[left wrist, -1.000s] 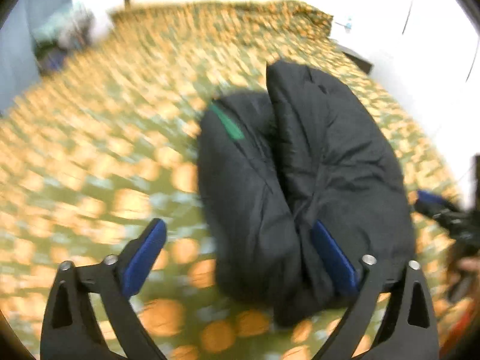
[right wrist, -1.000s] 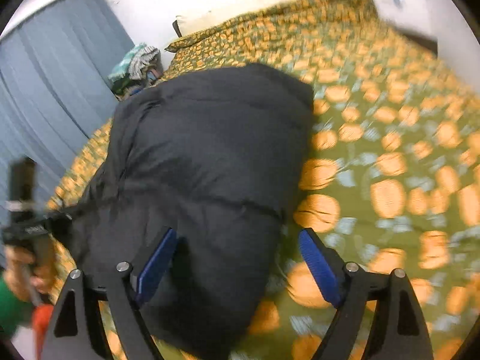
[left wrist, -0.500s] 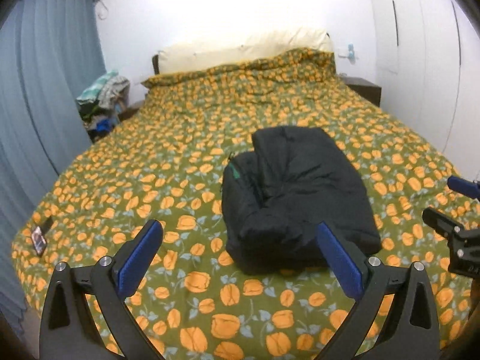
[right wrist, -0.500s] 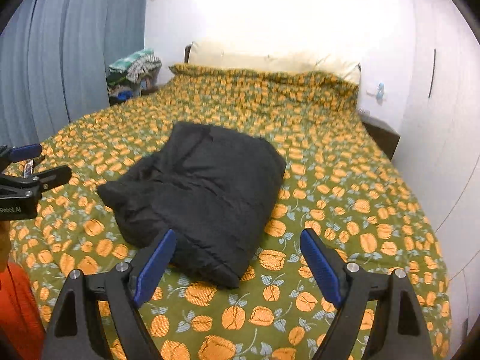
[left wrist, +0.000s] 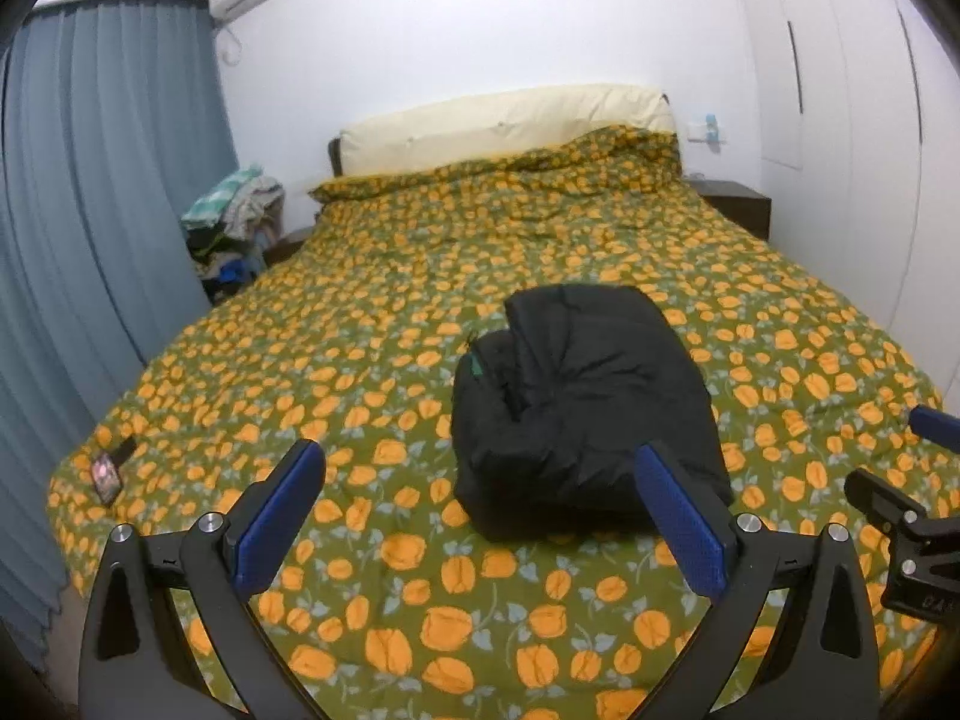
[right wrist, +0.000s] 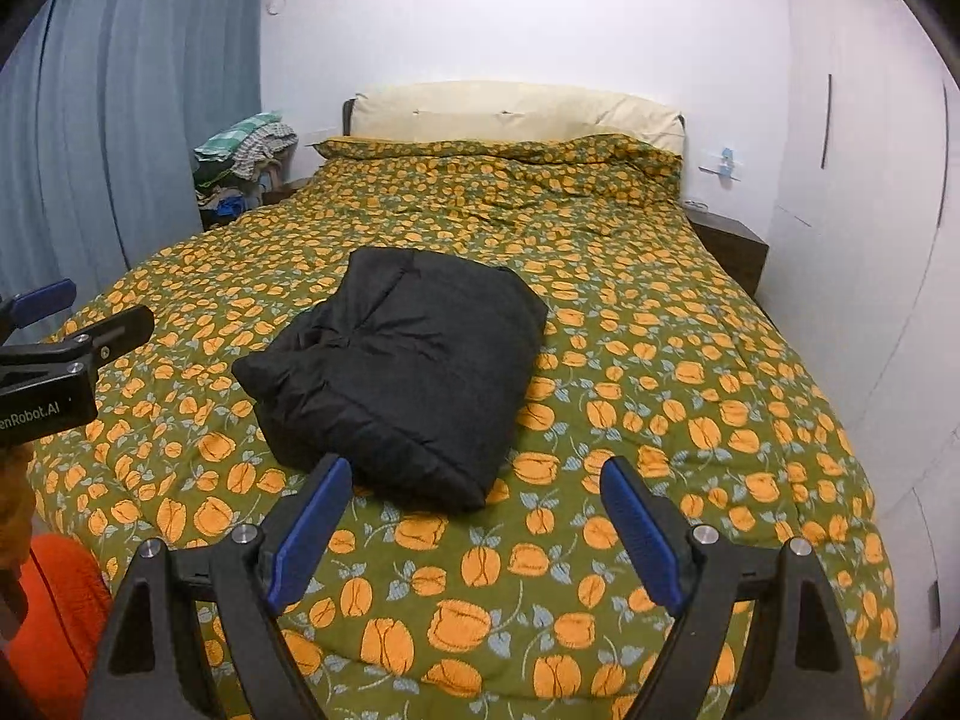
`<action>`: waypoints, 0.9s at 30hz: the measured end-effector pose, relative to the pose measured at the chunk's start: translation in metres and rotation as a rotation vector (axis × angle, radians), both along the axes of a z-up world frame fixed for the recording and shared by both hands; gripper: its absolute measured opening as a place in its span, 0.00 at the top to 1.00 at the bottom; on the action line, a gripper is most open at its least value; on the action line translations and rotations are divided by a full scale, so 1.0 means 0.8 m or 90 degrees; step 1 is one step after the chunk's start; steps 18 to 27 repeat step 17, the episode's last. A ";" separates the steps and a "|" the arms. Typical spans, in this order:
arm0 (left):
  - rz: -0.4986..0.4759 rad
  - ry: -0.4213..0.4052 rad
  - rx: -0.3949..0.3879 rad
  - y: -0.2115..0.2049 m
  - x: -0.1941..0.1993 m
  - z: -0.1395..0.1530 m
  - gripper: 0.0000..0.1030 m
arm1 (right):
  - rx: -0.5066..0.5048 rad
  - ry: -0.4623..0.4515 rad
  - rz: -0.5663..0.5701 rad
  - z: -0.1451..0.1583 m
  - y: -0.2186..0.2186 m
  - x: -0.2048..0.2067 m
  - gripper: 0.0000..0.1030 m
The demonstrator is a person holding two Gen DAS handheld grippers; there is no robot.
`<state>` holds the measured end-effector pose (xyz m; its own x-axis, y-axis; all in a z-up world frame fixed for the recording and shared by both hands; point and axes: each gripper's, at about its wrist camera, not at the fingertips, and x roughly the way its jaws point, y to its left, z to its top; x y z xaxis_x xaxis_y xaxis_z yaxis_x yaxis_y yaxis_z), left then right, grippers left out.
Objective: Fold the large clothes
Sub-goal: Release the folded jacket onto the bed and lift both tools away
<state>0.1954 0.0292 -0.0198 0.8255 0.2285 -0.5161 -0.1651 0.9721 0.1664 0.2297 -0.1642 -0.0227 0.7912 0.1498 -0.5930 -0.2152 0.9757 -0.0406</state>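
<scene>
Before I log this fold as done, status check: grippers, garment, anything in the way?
Left gripper open, empty. Right gripper open, empty. Black jacket folded into a bundle on the bedspread, untouched. Nothing on or against it.

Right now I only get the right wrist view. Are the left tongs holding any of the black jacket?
Observer: No. The left tongs are open with nothing between them; the folded jacket lies on the bed beyond them.
Operator: Anything else lying on the bed?
Observer: A small dark item, maybe a phone, near the bed's left edge.
Operator: Any marking on the jacket?
Observer: A green tag shows on its left side.
</scene>
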 end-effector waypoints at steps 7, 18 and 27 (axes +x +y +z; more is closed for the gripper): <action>-0.006 0.031 -0.057 0.012 -0.008 -0.004 0.00 | -0.026 0.022 -0.034 0.008 0.010 -0.013 0.16; -0.010 0.043 -0.077 0.008 -0.013 -0.016 0.00 | -0.024 0.025 -0.049 0.012 0.011 -0.024 0.16; -0.010 0.043 -0.077 0.008 -0.013 -0.016 0.00 | -0.024 0.025 -0.049 0.012 0.011 -0.024 0.16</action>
